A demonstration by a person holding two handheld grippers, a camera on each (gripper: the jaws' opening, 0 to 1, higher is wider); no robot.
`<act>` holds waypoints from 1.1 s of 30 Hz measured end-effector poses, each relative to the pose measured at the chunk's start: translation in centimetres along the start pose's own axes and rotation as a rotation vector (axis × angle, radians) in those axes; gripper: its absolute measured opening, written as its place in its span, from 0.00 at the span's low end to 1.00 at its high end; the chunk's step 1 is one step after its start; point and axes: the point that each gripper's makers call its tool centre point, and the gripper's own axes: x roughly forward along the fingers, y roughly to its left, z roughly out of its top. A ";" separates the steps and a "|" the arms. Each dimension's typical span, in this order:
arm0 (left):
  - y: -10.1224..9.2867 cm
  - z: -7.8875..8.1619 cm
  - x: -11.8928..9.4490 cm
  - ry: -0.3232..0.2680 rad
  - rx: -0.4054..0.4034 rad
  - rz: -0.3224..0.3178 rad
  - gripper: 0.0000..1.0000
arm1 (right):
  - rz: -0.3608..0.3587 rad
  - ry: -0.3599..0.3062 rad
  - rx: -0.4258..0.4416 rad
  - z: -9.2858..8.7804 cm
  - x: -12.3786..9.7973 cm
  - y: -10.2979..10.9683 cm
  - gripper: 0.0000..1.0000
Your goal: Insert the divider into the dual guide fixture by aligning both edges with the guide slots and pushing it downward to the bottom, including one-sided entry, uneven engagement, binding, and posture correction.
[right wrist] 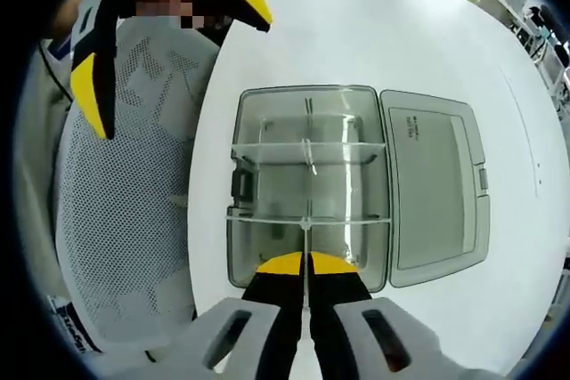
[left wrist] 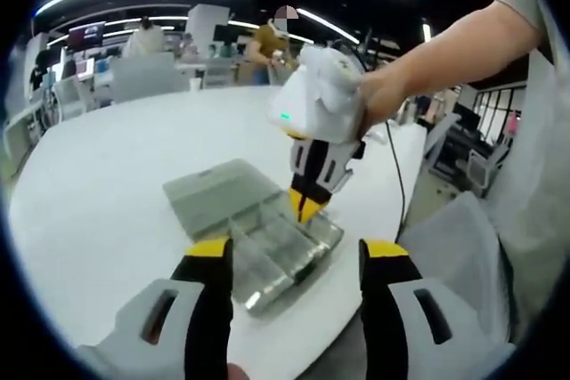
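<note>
A clear plastic box [right wrist: 267, 175] with guide slots lies open on the white table, its lid [right wrist: 432, 189] folded flat to the right. Two clear cross dividers [right wrist: 307, 144] stand in it. My right gripper [right wrist: 305, 266] hangs directly over the box's near compartment, shut on a thin clear divider [right wrist: 305, 233] seen edge-on. Its lower edge reaches the nearer cross divider; I cannot tell if it sits in a slot. In the left gripper view, the right gripper [left wrist: 303, 209] points down into the box [left wrist: 258, 229]. My left gripper [left wrist: 298, 255] is open just short of the box, holding nothing.
The box sits near the round white table's edge [right wrist: 200, 220]. A grey mesh chair back [right wrist: 125, 220] is just off that edge. The open left gripper [right wrist: 165, 37] is above the chair. Desks, chairs and people [left wrist: 258, 51] fill the far room.
</note>
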 end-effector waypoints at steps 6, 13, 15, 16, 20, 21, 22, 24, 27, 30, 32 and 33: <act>-0.1 -0.2 -0.1 0.004 -0.002 0.003 0.55 | 0.002 0.001 0.003 -0.1 0.3 0.0 0.00; -0.1 -0.2 -0.3 0.004 -0.004 0.006 0.55 | -0.001 0.003 0.004 -0.2 0.6 -0.1 0.00; -0.1 -0.2 -0.2 0.002 -0.004 0.006 0.55 | -0.004 0.005 0.005 -0.2 0.6 -0.1 0.00; -0.1 -0.1 -0.3 0.002 -0.004 0.006 0.55 | -0.005 0.006 0.006 -0.2 0.7 -0.1 0.00; -0.1 -0.2 -0.4 0.004 -0.005 0.008 0.55 | -0.012 0.004 0.010 -0.3 0.9 -0.1 0.00; -0.1 -0.3 -0.4 0.006 -0.004 0.009 0.55 | -0.014 0.003 0.013 -0.3 1.0 -0.2 0.00; -0.1 -0.3 -0.4 0.007 -0.005 0.008 0.55 | -0.015 0.002 0.016 -0.3 1.0 -0.2 0.00; -0.1 -0.4 -0.4 0.009 -0.005 0.007 0.55 | -0.020 0.001 0.018 -0.3 1.1 -0.2 0.00; -0.1 -0.4 -0.4 0.011 -0.002 0.006 0.55 | -0.022 0.000 0.018 -0.3 1.0 -0.2 0.00; 0.0 -0.2 -0.5 0.010 0.001 0.008 0.55 | -0.029 0.004 0.013 -0.2 1.0 -0.1 0.00; 0.1 -0.2 -0.6 0.011 0.001 0.008 0.55 | -0.032 0.006 0.013 -0.2 1.0 -0.2 0.00; 0.1 -0.3 -0.6 0.012 0.001 0.009 0.55 | -0.033 0.006 0.011 -0.2 1.0 -0.2 0.00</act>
